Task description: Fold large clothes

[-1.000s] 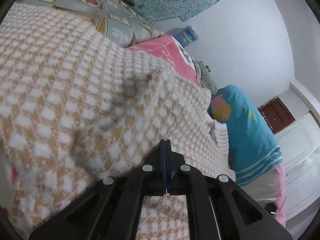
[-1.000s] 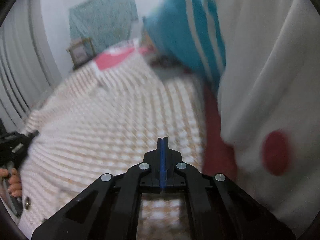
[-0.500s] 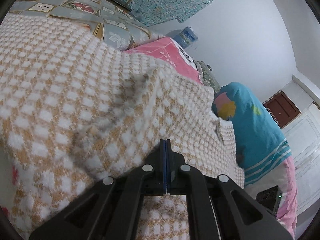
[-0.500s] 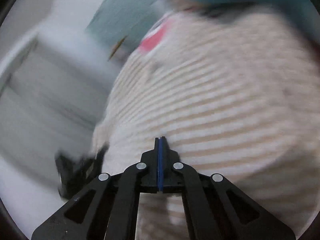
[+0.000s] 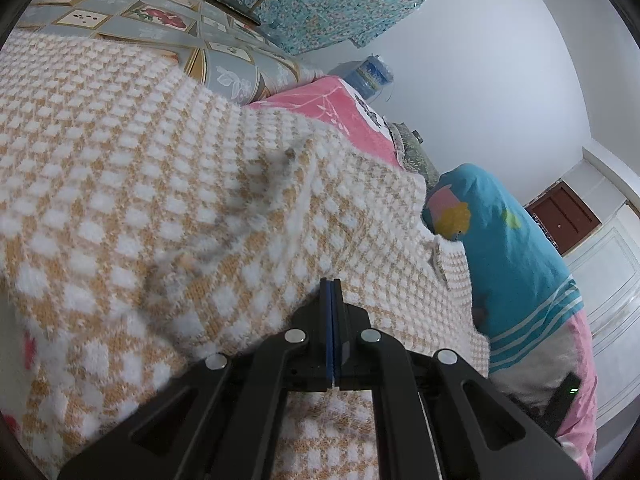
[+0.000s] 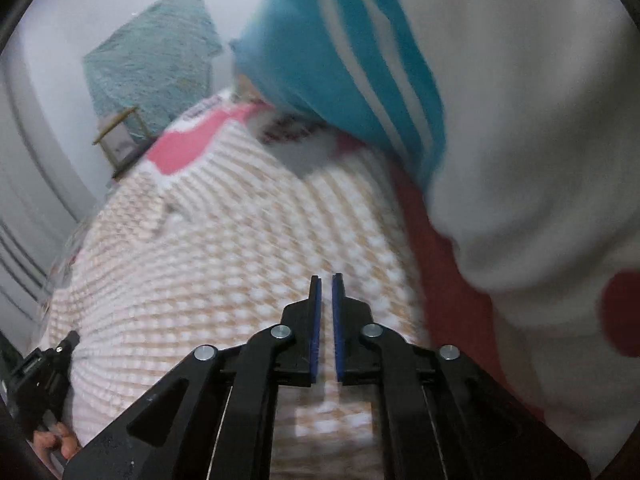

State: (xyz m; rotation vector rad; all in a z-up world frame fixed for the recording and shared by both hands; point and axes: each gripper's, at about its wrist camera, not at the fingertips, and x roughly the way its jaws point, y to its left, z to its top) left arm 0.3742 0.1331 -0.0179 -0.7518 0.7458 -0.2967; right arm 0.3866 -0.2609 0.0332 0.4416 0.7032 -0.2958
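A large tan-and-white checked knit garment (image 5: 168, 208) lies spread over the bed, with a raised fold through its middle. My left gripper (image 5: 331, 284) is shut, its blue pads together and its tips against the knit; no cloth shows between them. The right wrist view is blurred: the same garment (image 6: 240, 248) fills its centre. My right gripper (image 6: 324, 280) hovers over it, its jaws opening to a narrow gap with nothing between them. The left gripper (image 6: 72, 338) and the hand (image 6: 52, 440) holding it show at that view's bottom left, at the garment's edge.
A person in a teal striped top (image 5: 500, 240) stands close at the bed's side. A pink blanket (image 5: 320, 108) and a patchwork bedcover (image 5: 140, 12) lie beyond the garment. A water bottle (image 5: 370, 76), teal wall cloth (image 5: 332, 4) and brown door (image 5: 560, 220) are farther off.
My right gripper swung across the garment and back, and its jaws have parted from fully shut. The left gripper stays shut in place.
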